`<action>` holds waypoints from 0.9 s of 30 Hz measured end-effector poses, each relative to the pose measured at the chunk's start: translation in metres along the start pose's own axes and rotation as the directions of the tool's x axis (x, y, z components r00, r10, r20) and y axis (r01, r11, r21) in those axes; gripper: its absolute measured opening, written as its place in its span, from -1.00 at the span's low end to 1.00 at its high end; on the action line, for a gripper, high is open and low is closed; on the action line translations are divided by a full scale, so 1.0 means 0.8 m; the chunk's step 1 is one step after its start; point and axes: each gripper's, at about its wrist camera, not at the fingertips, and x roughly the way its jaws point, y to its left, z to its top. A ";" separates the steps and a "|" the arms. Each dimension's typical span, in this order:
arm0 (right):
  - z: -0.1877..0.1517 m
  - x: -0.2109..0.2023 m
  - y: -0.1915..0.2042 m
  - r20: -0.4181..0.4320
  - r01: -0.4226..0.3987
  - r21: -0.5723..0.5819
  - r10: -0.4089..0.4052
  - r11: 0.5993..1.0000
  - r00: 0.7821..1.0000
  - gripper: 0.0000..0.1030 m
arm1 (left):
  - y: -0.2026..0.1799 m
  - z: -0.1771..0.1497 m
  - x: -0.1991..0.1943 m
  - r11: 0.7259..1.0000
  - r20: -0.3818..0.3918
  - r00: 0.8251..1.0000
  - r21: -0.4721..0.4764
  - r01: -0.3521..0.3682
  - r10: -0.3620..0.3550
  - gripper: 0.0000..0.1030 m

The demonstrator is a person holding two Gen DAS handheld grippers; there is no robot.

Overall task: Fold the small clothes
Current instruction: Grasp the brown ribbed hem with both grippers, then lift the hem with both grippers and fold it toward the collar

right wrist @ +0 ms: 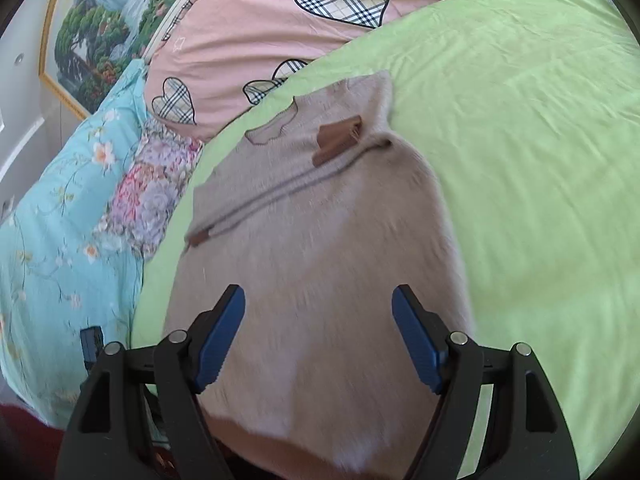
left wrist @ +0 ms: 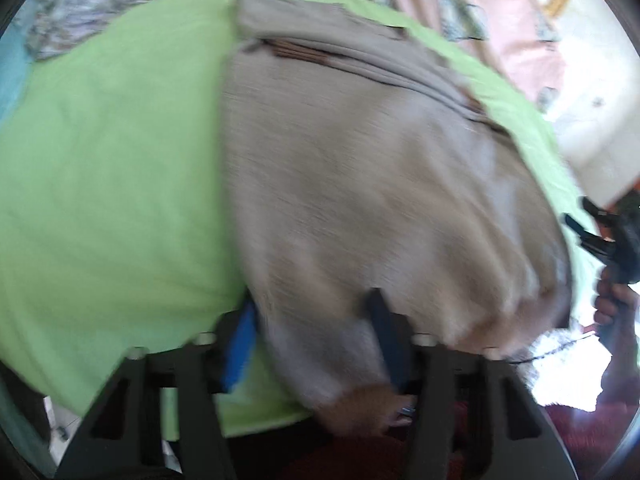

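The beige sweater [right wrist: 320, 216] lies flat on the green sheet [right wrist: 520, 160] of the bed, filling the middle of the right wrist view, probably spread so its edges are easy to reach. The left claw [left wrist: 316, 320] stands apart with the sweater's near hem between its fingers, not yet pinched. The right claw [right wrist: 319, 336] hovers apart above the lower body, holding nothing.

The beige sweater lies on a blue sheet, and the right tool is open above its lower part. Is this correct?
Not quite. The sheet under the beige sweater is light green, not blue; the right wrist view shows this clearly. The rest holds: the right tool is open above the sweater's lower part.
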 end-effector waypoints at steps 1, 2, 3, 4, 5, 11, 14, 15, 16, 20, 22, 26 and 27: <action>-0.006 -0.008 -0.005 -0.003 0.012 0.000 -0.012 1.000 1.000 0.48 | -0.002 -0.002 -0.001 1.000 0.004 1.000 0.011 0.010 -0.010 -0.17; -0.011 -0.016 -0.011 -0.006 0.024 0.005 -0.024 1.000 1.000 0.48 | -0.001 -0.005 -0.003 0.999 0.006 0.999 0.017 0.038 -0.038 -0.17; -0.018 -0.026 -0.018 -0.006 0.033 0.015 -0.033 0.999 0.999 0.48 | 0.003 -0.006 -0.003 0.998 0.002 0.998 0.012 0.067 -0.067 -0.17; -0.021 -0.034 -0.022 -0.006 0.033 0.020 -0.033 0.999 0.999 0.48 | 0.012 -0.011 -0.003 0.993 -0.016 0.993 -0.001 0.116 -0.116 -0.17; -0.027 -0.043 -0.028 -0.009 0.030 0.024 -0.030 0.999 1.000 0.48 | 0.017 -0.013 -0.002 0.989 -0.032 0.989 -0.003 0.145 -0.145 -0.16; -0.065 -0.049 -0.042 -0.148 0.051 -0.039 -0.056 0.998 0.987 0.48 | -0.005 -0.034 0.000 0.976 -0.092 0.982 0.125 0.178 -0.167 -0.17; -0.081 -0.051 -0.037 -0.160 -0.001 -0.076 -0.011 0.997 0.987 0.48 | -0.021 -0.036 0.009 0.965 -0.122 0.973 0.154 0.214 -0.196 -0.19; -0.084 -0.049 -0.036 -0.176 -0.024 -0.075 0.011 0.997 0.984 0.45 | -0.026 -0.037 0.013 0.960 -0.133 0.970 0.168 0.223 -0.202 -0.22; -0.087 -0.048 -0.036 -0.189 -0.037 -0.079 0.022 0.996 0.982 0.40 | -0.028 -0.037 0.014 0.956 -0.141 0.967 0.174 0.235 -0.211 -0.29; -0.097 -0.022 -0.031 -0.248 -0.078 -0.076 0.057 0.994 0.967 -0.14 | -0.030 -0.034 0.024 0.953 -0.163 0.960 0.168 0.254 -0.227 -0.65; -0.097 -0.021 -0.028 -0.253 -0.067 -0.097 0.041 0.993 0.967 -0.62 | -0.024 -0.035 0.021 0.955 -0.157 0.960 0.153 0.255 -0.231 -0.73; -0.102 -0.033 -0.035 -0.259 -0.082 -0.096 0.055 0.992 0.964 -0.84 | -0.021 -0.036 0.009 0.956 -0.136 0.965 0.159 0.246 -0.225 -0.78; -0.101 -0.036 -0.037 -0.248 -0.101 -0.079 0.079 0.992 0.966 -0.84 | -0.022 -0.036 0.005 0.956 -0.130 0.966 0.162 0.245 -0.226 -0.78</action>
